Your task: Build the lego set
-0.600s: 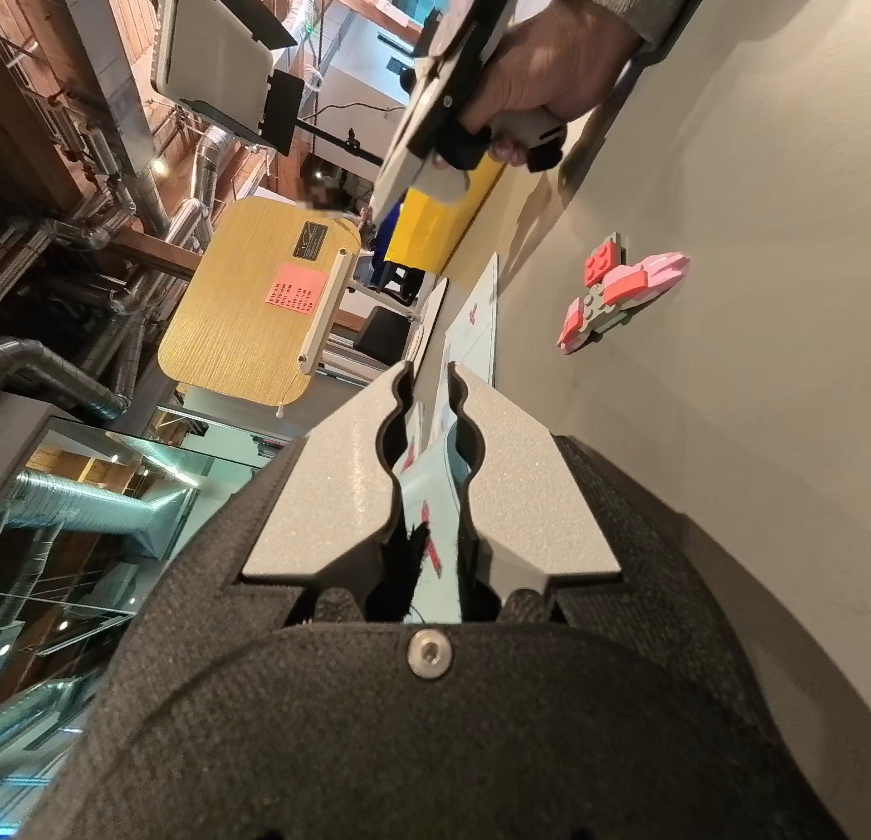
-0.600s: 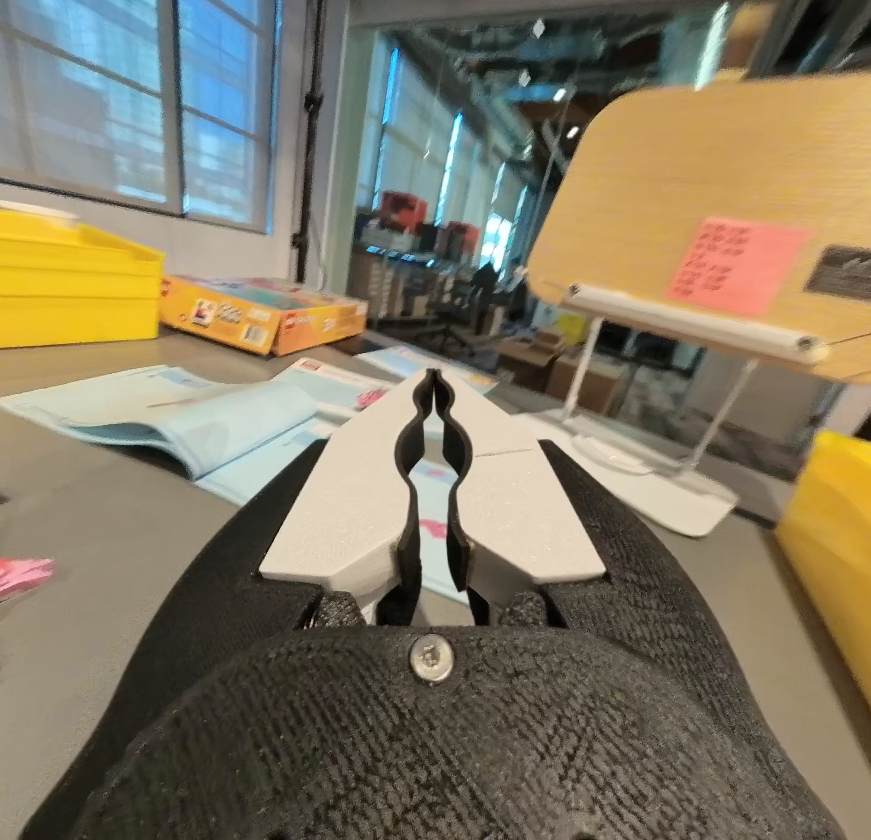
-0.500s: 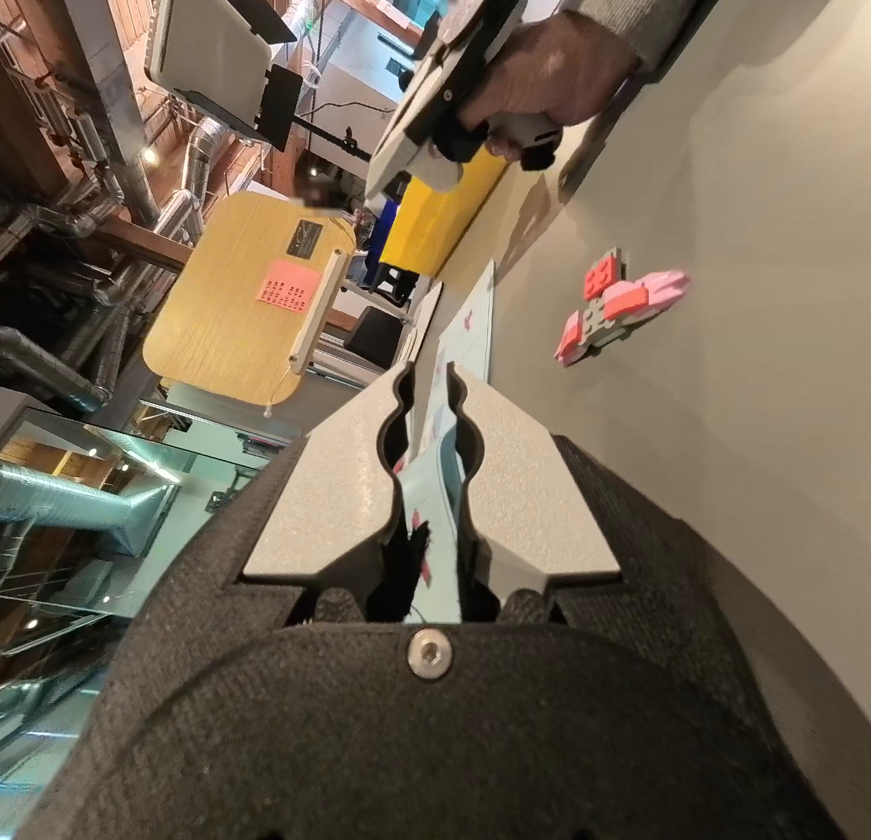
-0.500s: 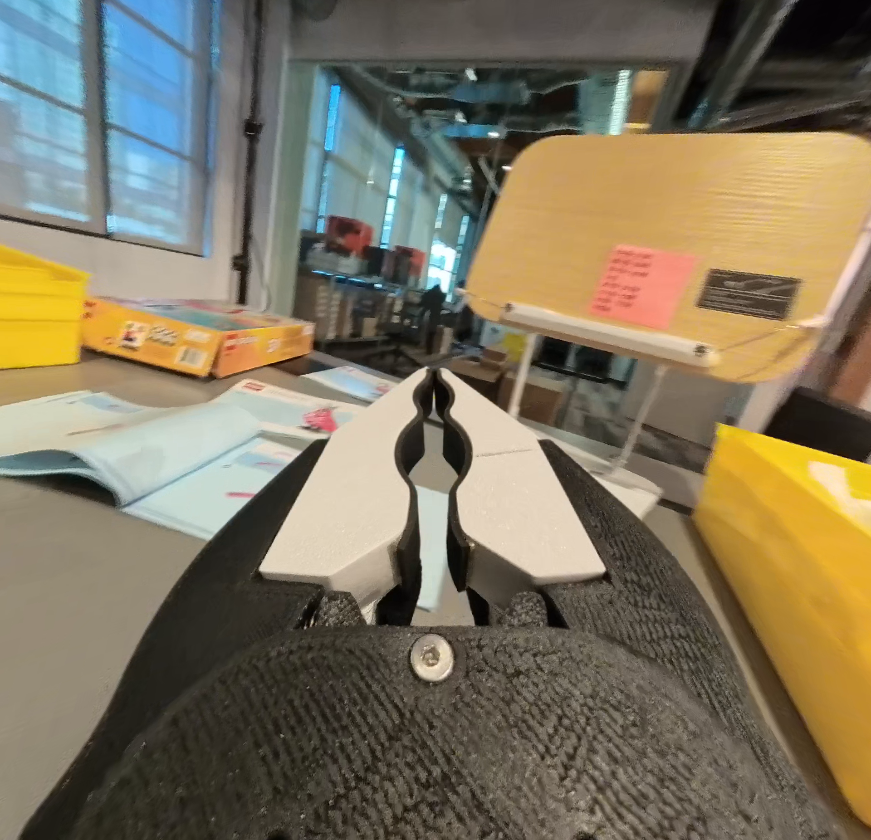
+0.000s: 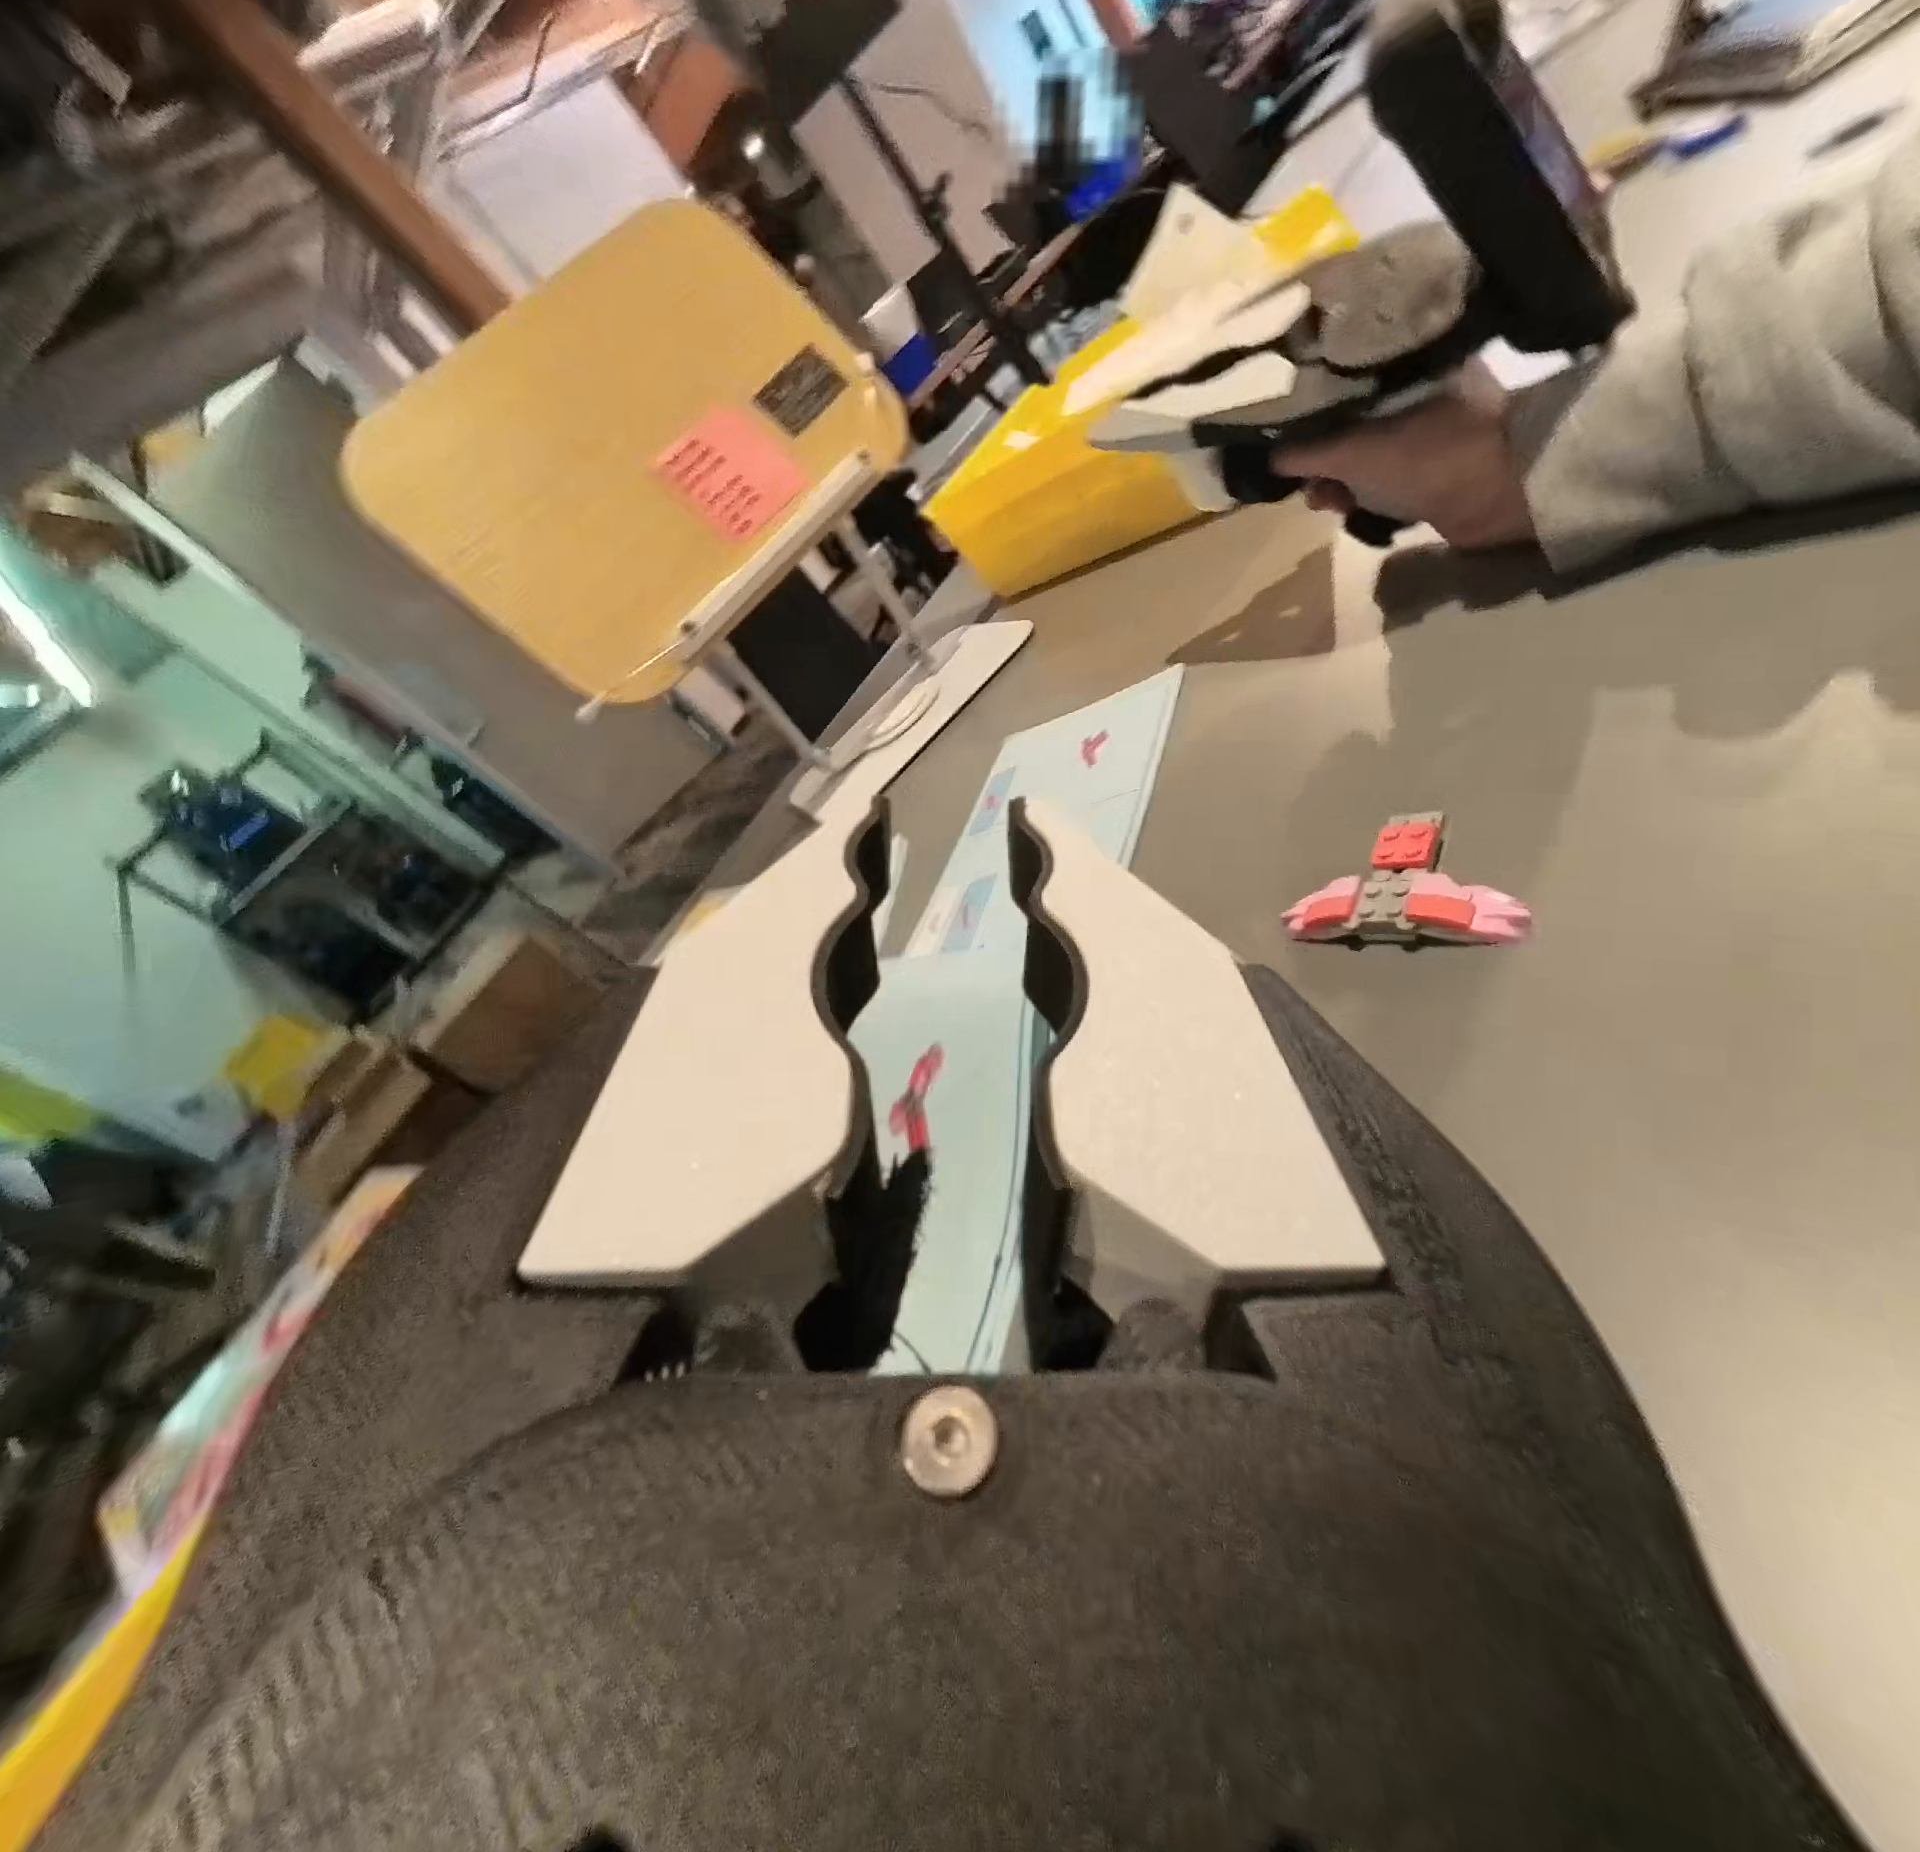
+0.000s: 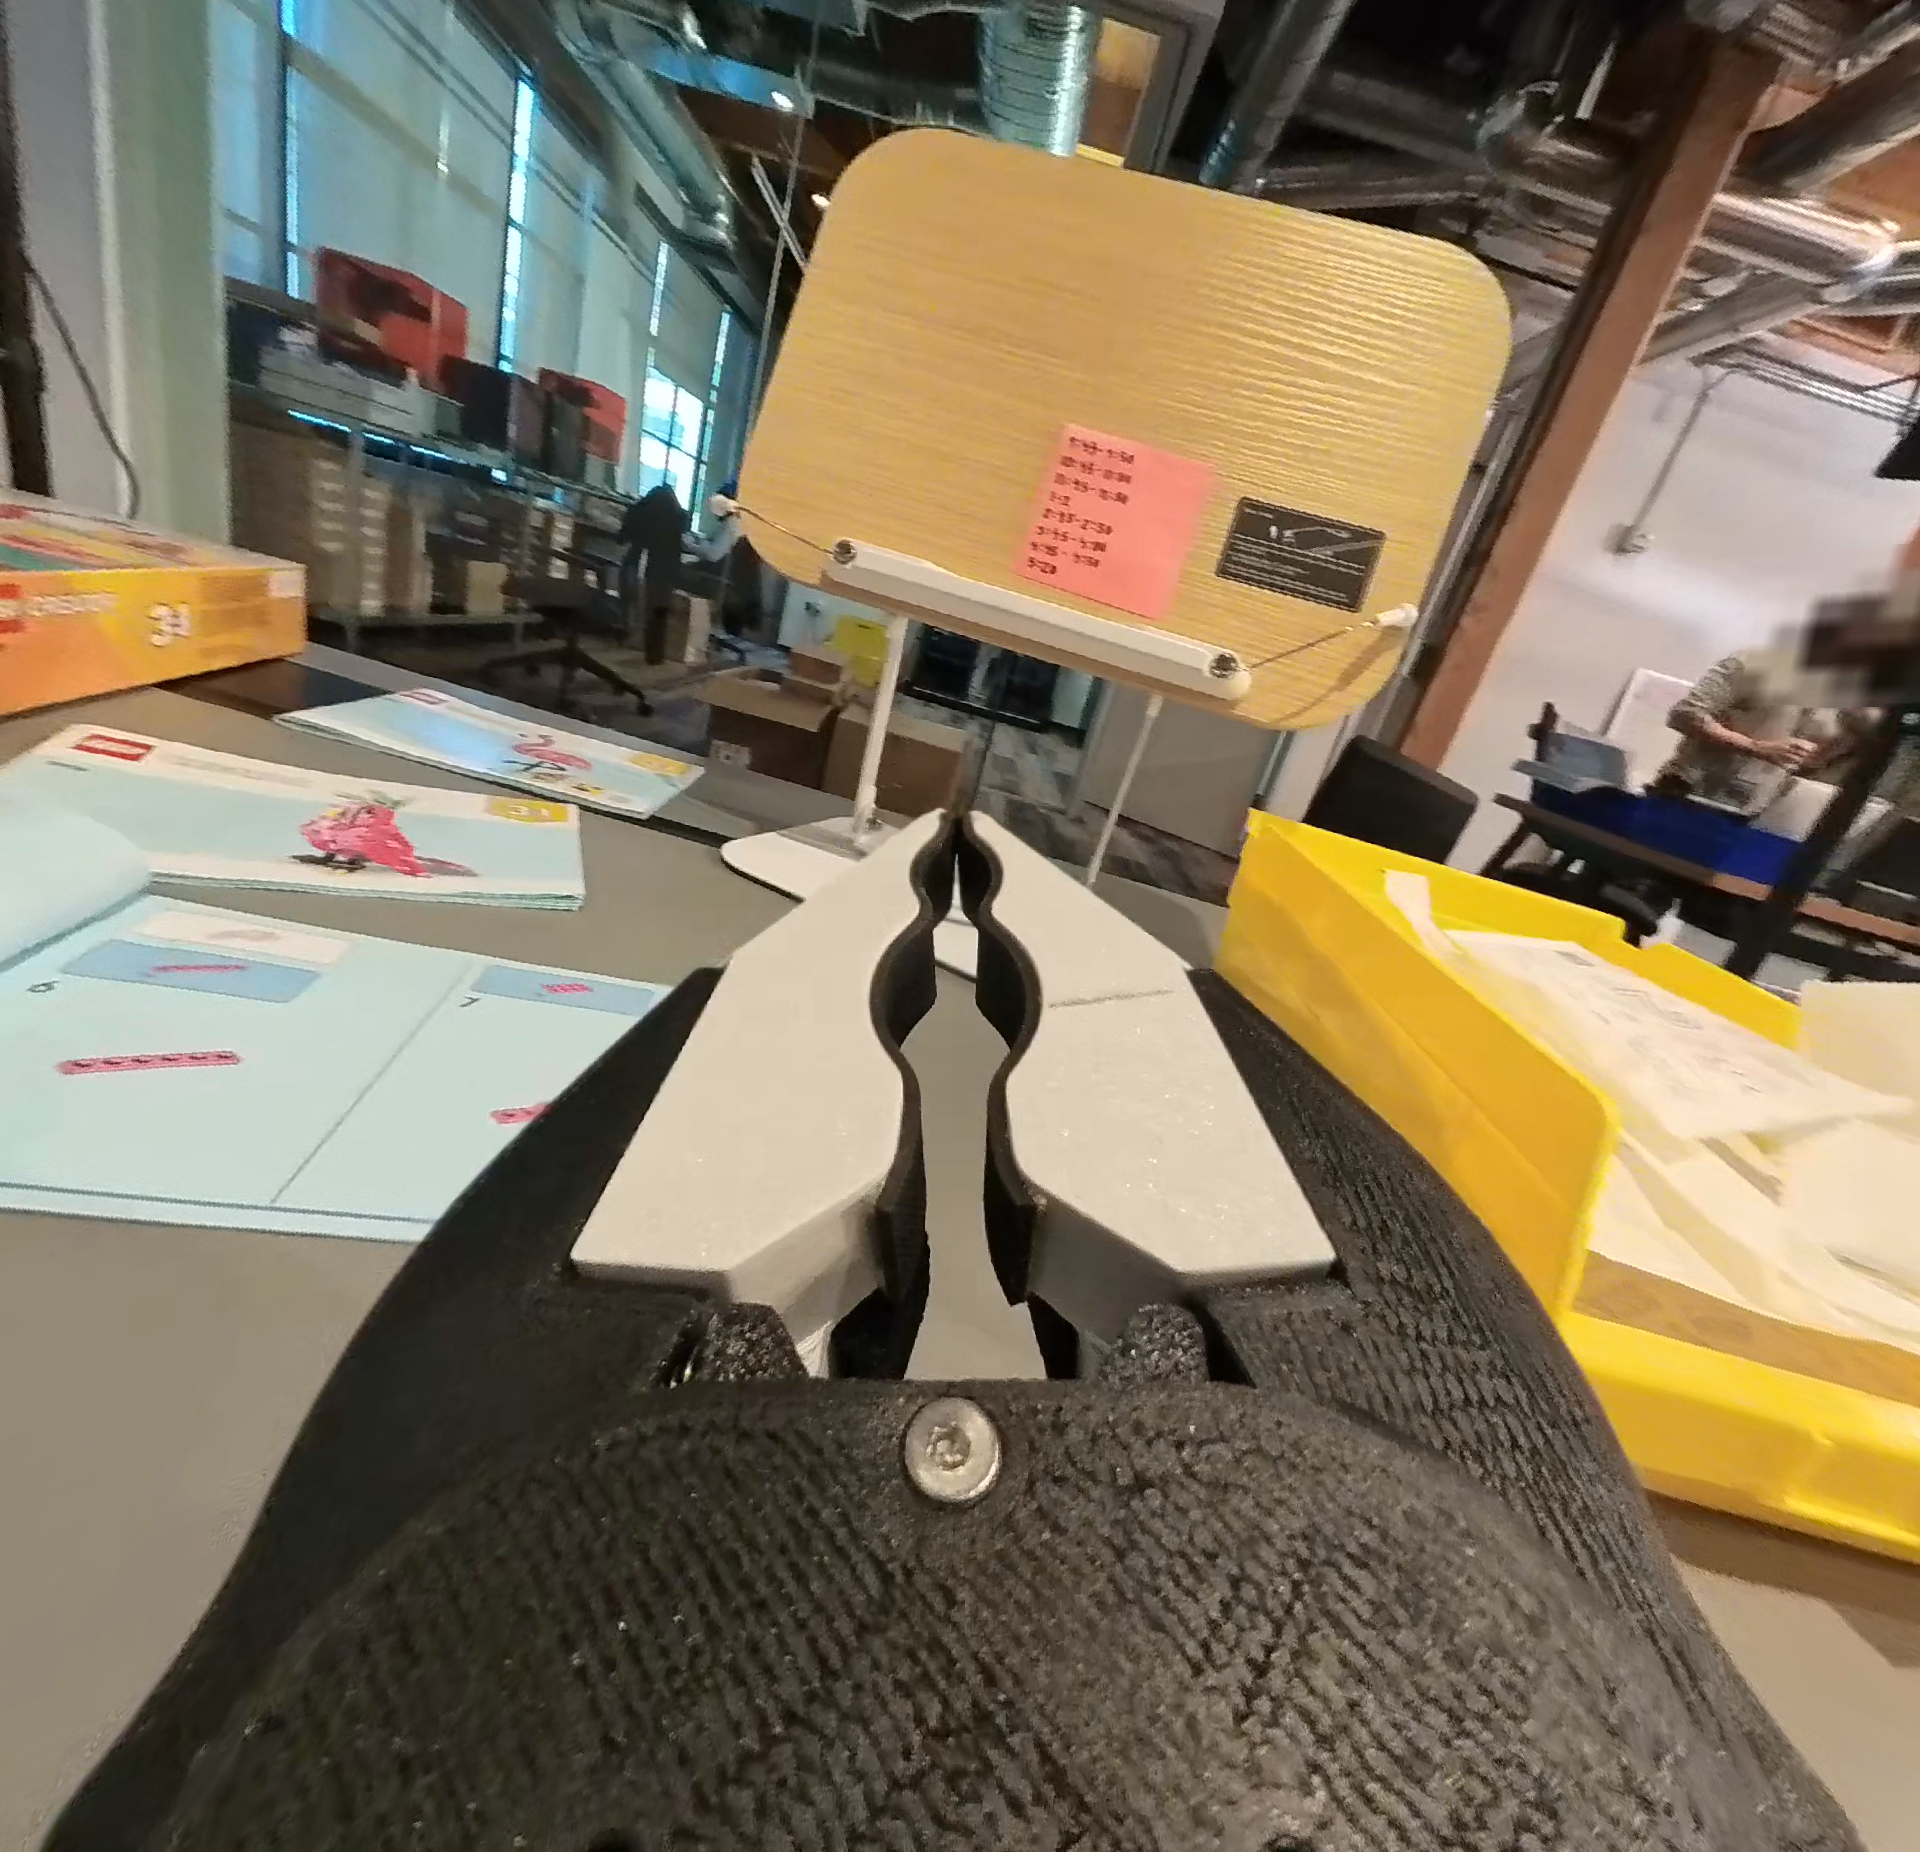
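A small part-built lego model (image 5: 1403, 898) of pink, red and grey bricks lies on the grey table (image 5: 1558, 1179). It is to the right of and beyond my left gripper (image 5: 951, 828). My left gripper is slightly open and empty, held above an open instruction booklet (image 5: 1091, 784). My right gripper (image 6: 954, 826) is shut with nothing between its fingers. It points at a wooden book stand (image 6: 1122, 431). The right gripper also shows in the left wrist view (image 5: 1107, 420), held by a hand at the far right above the table. The model is out of the right wrist view.
A yellow bin (image 6: 1455, 1106) with clear bags of parts stands at the right. It also shows in the left wrist view (image 5: 1039, 503). The open booklet (image 6: 312, 1075), two closed booklets (image 6: 343, 836) and an orange lego box (image 6: 135, 607) lie at the left. Tip to tip, the grippers are about 30 cm apart.
My left gripper has rolled from sideways to nearly upright and its jaws stand a little wider. My right gripper has swung right, bringing the book stand and yellow bin into view.
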Demonstrator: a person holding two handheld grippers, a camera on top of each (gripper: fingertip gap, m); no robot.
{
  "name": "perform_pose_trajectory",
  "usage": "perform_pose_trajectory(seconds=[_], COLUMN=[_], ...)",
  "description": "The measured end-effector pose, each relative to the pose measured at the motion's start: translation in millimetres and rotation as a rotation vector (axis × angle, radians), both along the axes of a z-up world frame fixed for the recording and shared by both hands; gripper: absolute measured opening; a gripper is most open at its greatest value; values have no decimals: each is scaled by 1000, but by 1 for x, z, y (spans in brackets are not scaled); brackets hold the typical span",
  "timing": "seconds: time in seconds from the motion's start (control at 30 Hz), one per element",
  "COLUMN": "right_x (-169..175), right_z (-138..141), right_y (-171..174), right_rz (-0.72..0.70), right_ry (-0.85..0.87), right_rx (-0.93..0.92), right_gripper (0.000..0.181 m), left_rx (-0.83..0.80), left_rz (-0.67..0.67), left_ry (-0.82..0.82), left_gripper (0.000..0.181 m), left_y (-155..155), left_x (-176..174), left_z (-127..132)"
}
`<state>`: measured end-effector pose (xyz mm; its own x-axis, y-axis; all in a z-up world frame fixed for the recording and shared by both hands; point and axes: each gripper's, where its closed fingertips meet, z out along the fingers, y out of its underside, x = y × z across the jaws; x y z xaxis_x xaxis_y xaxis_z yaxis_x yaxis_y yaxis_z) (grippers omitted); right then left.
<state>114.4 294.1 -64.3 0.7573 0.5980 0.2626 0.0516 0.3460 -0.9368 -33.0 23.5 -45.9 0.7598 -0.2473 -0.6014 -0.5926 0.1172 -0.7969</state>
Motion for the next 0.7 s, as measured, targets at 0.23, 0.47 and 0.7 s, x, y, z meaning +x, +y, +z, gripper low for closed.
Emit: perform_pose_trajectory(seconds=[0.23, 0.47, 0.7], right_x=[14, 22, 21], right_z=[0, 0, -2], right_y=[10, 14, 14], right_rz=[-77, -99, -94], right_ry=[35, 73, 66], right_rx=[-30, -54, -64], right_gripper=[0, 0, 0], left_rx=[34, -175, -808], left_rz=[294, 597, 735], left_ry=[-335, -405, -173], left_gripper=[27, 46, 83], left_y=[-95, -107, -84], left_x=[-112, -241, -289], left_z=[59, 57, -62])
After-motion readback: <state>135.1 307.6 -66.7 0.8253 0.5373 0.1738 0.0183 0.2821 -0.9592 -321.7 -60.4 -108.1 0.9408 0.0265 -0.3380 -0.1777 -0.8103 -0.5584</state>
